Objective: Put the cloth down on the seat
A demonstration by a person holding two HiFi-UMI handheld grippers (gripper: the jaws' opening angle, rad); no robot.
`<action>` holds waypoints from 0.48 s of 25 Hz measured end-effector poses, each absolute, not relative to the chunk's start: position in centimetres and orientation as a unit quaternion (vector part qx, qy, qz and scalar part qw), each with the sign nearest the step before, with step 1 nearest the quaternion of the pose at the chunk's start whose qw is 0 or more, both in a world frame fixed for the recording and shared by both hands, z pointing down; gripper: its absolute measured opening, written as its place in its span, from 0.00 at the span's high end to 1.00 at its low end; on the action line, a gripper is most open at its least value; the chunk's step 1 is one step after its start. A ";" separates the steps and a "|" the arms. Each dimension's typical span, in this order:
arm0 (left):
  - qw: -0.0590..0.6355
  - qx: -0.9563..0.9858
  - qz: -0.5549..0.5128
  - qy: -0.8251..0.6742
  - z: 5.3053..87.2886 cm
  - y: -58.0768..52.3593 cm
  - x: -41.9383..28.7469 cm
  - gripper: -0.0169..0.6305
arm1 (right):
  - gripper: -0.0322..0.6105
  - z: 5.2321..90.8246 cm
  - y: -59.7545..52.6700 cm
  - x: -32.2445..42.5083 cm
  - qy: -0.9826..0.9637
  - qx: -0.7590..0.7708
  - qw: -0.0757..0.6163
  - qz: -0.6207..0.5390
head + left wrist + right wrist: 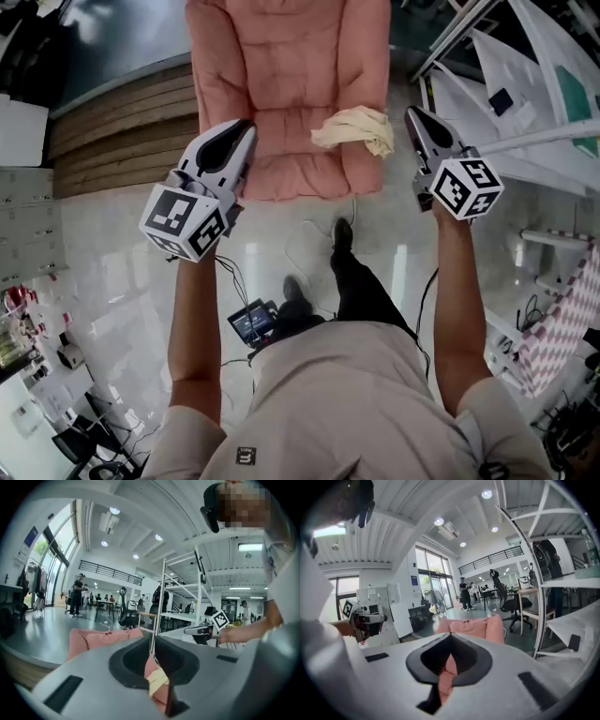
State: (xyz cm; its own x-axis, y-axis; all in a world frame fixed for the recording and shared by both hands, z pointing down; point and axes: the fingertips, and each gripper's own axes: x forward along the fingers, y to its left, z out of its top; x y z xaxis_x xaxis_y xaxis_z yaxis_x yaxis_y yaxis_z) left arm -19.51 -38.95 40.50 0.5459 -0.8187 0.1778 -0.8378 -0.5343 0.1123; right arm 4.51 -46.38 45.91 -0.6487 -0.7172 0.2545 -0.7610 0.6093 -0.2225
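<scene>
the left forearm and right forearm stretch forward side by side. the left gripper and right gripper point ahead, slightly downward, jaws closed together, empty.

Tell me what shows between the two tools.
In the head view: the pink padded seat, with the crumpled beige cloth lying on its right side, nearer the right tool than the left tool.
</scene>
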 end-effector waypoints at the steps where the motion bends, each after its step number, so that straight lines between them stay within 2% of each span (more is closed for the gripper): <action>1: 0.087 0.871 0.043 -0.482 38.7 -38.0 -20.3 0.93 | 0.96 43.8 -45.7 4.0 -0.899 0.409 0.066 0.142; 6: 0.078 0.851 0.014 -0.519 30.4 -32.6 -23.7 0.95 | 0.96 34.3 -41.3 1.0 -0.919 0.382 0.055 0.081; 12: 0.025 0.846 -0.007 -0.532 23.1 -26.1 -25.2 0.95 | 0.96 26.0 -34.6 -1.1 -0.934 0.351 0.042 0.049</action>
